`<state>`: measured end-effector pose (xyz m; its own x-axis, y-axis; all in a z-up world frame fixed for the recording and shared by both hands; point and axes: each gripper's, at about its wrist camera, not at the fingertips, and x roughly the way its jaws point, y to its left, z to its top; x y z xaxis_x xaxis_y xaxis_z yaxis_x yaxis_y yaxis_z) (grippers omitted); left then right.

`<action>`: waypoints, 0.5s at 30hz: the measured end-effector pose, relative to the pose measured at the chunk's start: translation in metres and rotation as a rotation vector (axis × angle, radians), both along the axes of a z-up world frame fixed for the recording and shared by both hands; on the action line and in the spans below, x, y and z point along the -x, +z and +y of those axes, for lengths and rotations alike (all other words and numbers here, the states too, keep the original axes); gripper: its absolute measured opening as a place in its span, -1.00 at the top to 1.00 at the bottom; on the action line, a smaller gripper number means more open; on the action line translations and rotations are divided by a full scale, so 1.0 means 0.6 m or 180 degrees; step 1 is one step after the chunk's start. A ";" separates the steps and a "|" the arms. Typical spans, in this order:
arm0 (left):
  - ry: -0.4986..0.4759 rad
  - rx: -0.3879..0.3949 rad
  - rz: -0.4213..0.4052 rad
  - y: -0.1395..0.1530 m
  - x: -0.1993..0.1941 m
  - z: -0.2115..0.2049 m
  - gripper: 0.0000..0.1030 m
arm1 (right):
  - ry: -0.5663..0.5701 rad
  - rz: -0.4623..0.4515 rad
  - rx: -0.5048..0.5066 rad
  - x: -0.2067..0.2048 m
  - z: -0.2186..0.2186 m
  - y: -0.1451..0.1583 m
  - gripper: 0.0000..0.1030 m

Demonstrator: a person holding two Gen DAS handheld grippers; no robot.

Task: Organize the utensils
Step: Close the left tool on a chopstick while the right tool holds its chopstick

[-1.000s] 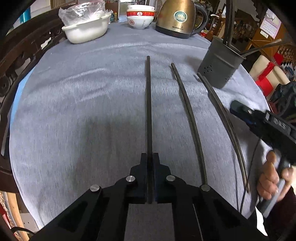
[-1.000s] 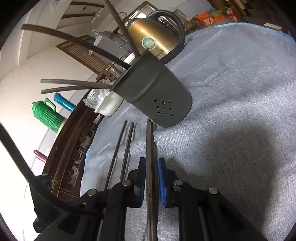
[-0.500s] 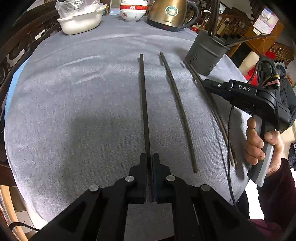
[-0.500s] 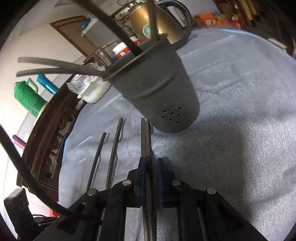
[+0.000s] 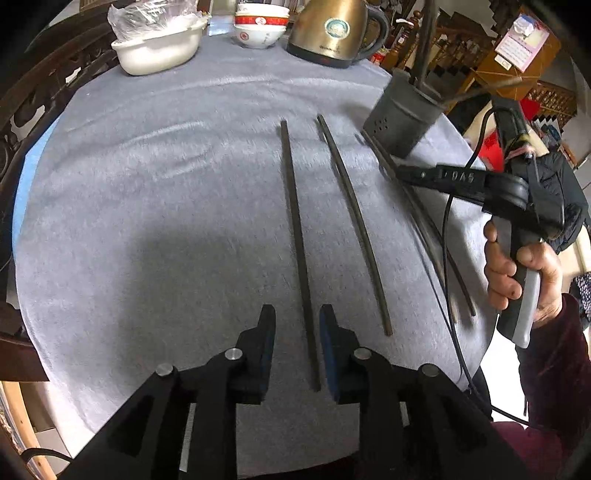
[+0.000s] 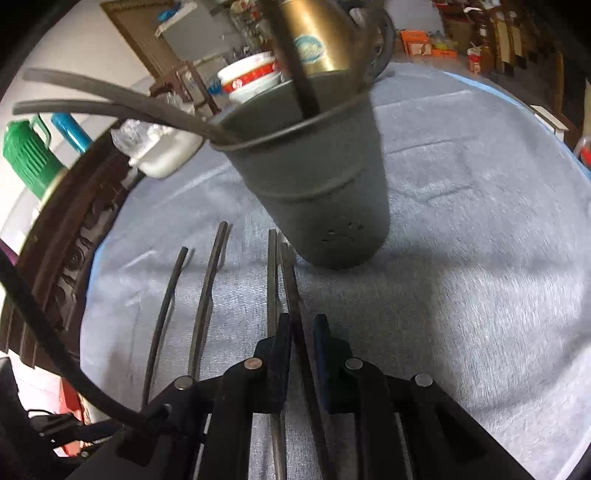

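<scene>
1. Nearest: left gripper [image 5: 297, 349] has its jaws parted and grips nothing; a long dark chopstick [image 5: 295, 236] lies flat on the grey cloth-covered table [image 5: 147, 206], its near end between the fingers.
2. Right gripper [image 6: 299, 347] jaws are also apart, one of a pair of dark chopsticks [image 6: 291, 291] running between them on the cloth; contact with the pads is unclear.
3. Another dark chopstick [image 5: 351, 218] lies between those two sets.
4. Beyond the pair's tips: dark grey perforated metal utensil cup [image 6: 314, 184], upright, chopsticks sticking out.
5. Far edge: white plastic basin [image 5: 159, 55], stacked red-and-white bowls [image 5: 258, 31], brass-coloured electric kettle [image 5: 332, 33].
</scene>
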<state>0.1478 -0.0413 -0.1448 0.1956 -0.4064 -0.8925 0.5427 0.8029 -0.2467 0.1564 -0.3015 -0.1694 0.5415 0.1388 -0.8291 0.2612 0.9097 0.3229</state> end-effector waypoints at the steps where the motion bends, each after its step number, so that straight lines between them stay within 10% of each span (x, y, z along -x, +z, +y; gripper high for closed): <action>1: 0.0002 0.0011 -0.0003 0.004 -0.006 -0.001 0.52 | 0.0035 0.0067 0.0049 -0.010 0.004 -0.002 0.70; 15: 0.0120 -0.0064 0.0090 -0.005 -0.156 -0.089 0.13 | 0.0065 0.0296 0.0066 0.015 -0.007 -0.003 0.79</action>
